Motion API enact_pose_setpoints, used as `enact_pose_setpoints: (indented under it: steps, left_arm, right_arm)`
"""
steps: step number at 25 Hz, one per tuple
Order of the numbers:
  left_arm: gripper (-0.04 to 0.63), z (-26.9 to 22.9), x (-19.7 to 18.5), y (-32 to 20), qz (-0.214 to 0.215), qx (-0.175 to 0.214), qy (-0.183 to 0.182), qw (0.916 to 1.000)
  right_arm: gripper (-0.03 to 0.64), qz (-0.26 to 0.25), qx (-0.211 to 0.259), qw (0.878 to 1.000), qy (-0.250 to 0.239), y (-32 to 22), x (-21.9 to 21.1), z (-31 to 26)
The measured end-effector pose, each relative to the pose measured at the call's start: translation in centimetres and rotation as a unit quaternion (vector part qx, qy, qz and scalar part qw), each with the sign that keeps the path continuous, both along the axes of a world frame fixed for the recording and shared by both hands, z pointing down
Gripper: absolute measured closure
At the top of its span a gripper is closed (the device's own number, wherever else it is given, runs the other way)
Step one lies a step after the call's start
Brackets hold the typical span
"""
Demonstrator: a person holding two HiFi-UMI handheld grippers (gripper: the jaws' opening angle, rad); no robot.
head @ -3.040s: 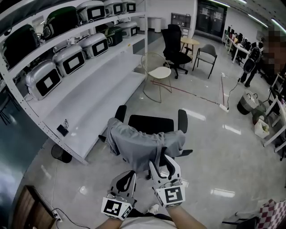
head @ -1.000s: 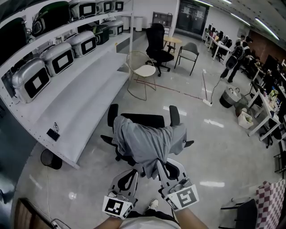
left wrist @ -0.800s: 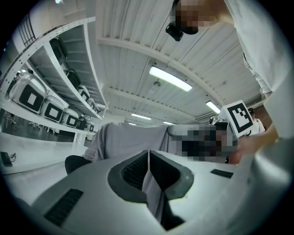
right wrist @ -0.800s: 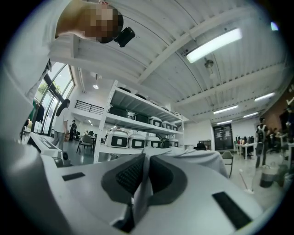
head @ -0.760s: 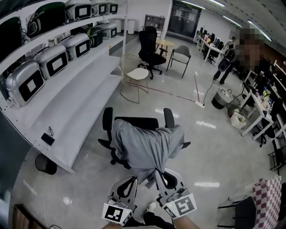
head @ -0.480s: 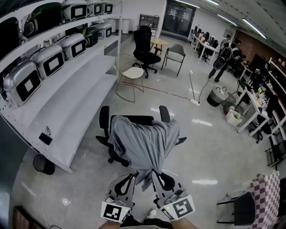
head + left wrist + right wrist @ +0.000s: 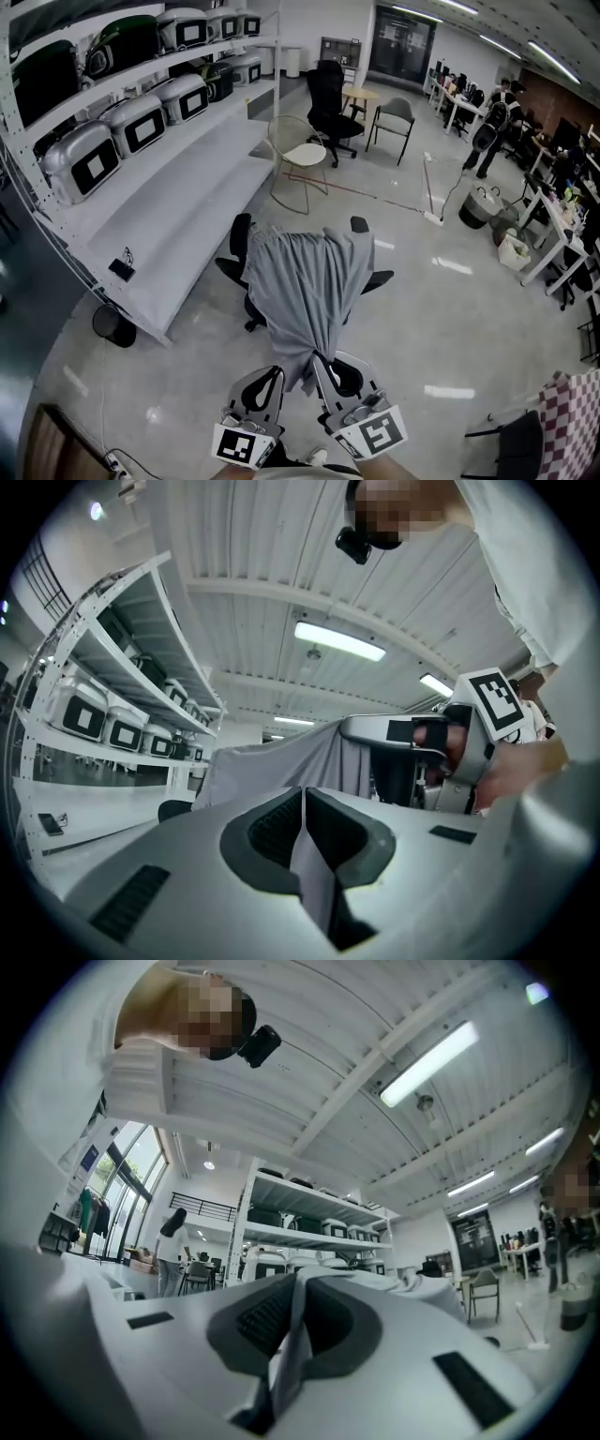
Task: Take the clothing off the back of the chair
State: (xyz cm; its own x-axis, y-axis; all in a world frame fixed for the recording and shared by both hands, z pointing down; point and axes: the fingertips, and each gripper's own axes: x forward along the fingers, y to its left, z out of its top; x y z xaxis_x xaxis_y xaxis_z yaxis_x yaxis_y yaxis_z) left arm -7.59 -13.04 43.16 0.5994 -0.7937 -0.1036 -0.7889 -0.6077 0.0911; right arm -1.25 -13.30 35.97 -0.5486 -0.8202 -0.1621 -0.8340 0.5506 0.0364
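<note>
A grey garment (image 7: 305, 281) stretches in a taut sheet from the black office chair (image 7: 242, 248) down towards me. It covers the chair's back and seat, so only the armrests and base show. In the head view both grippers sit at the bottom, side by side at the garment's gathered near end. My left gripper (image 7: 275, 375) is shut on a fold of the grey cloth (image 7: 314, 892). My right gripper (image 7: 323, 361) is also shut on the cloth (image 7: 286, 1354). In the left gripper view the garment (image 7: 272, 766) spans ahead, with the right gripper (image 7: 412, 752) beside it.
White shelving (image 7: 159, 202) with several grey machines runs along the left. A bin (image 7: 112, 325) stands under its end. Behind are a wire chair (image 7: 307, 155), a black chair (image 7: 330, 103) and a grey chair (image 7: 394, 117). People stand far right. A checkered cloth (image 7: 572, 422) is at bottom right.
Both grippers have drawn back towards me with the garment in them. The cloth has gone from slack over the chair back to a long taut sheet, and the chair looks farther away.
</note>
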Motion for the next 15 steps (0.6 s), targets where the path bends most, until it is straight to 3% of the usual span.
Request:
enact_pose_setpoints:
  steps: [10,15]
  left_arm:
    - [0.575,-1.0,2.2,6.4,-0.030,0.013,-0.020,0.9993]
    - [0.575,0.3,3.8,8.9,-0.035,-0.005,-0.034,0.9988]
  right_arm:
    - [0.596,-0.048,0.013,0.999,-0.015,6.4,1.6,-0.5]
    - [0.597,-0.066,0.009,0.997,-0.029,8.5,2.8,-0.2]
